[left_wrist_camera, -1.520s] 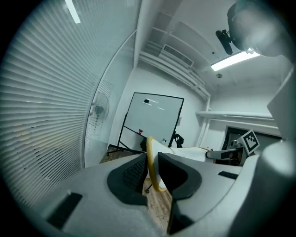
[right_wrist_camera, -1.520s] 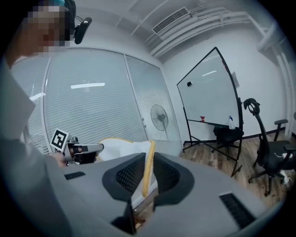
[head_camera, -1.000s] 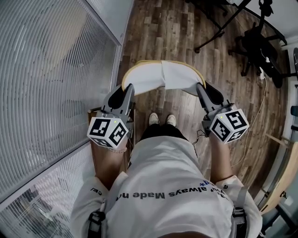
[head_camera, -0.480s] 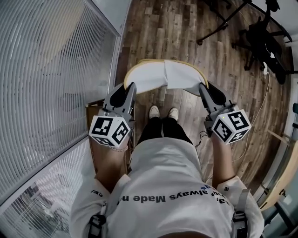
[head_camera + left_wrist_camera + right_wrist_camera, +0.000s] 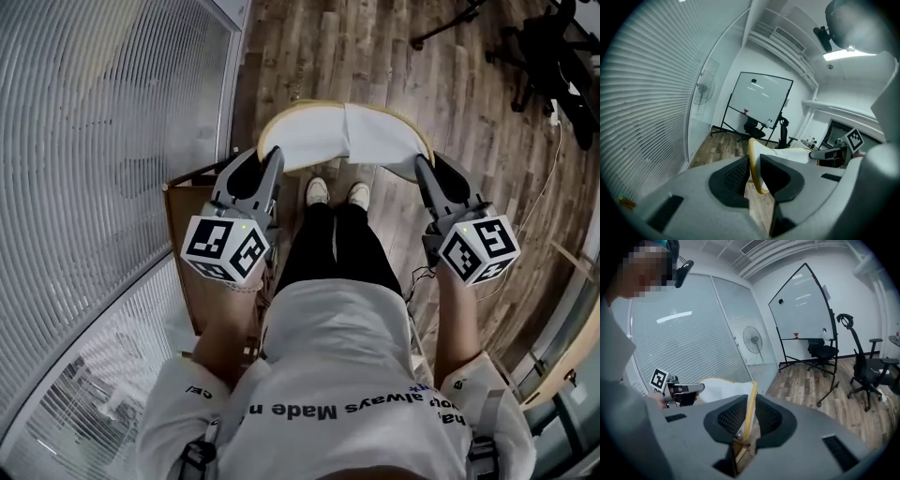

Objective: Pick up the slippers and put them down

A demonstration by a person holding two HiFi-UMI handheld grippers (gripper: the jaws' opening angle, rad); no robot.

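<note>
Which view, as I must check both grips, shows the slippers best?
The head view: it shows the slippers whole, white with a yellow edge, spanning between the left tool and the right tool. The left gripper view and the right gripper view each show them foreshortened, one end clamped between that tool's jaws.

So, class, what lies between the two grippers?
The white, yellow-edged slippers span from the left gripper to the right gripper, each clamped on one end; the head view shows it.
</note>
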